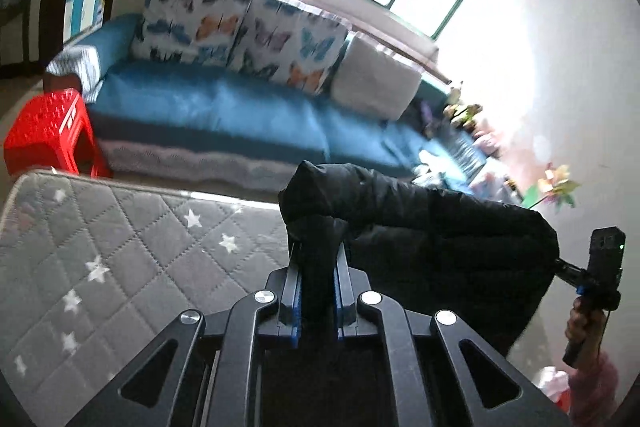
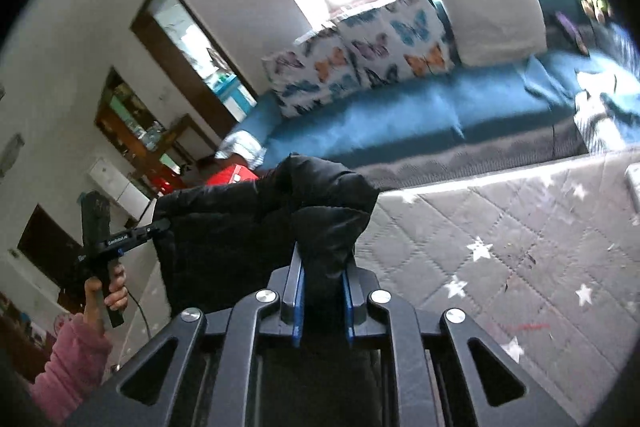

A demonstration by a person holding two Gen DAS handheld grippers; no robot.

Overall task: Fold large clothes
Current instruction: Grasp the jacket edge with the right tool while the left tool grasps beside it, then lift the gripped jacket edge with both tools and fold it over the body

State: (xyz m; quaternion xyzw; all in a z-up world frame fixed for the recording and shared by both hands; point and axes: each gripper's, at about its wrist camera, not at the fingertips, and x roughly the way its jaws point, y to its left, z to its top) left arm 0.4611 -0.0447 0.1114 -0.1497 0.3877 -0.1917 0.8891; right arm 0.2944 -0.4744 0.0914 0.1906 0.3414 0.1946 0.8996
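A black padded garment hangs stretched in the air between both grippers, above a grey quilted mattress with white stars. My left gripper is shut on a bunched black corner of it. In the right wrist view the same black garment spans leftward, and my right gripper is shut on its other bunched corner. The right gripper also shows at the far right of the left view, held by a hand in a pink sleeve. The left gripper shows at the left of the right view.
A blue sofa with butterfly cushions and a white cushion stands beyond the mattress under a bright window. A red plastic stool sits at the mattress's far left corner. Toys and clutter lie at the sofa's right end.
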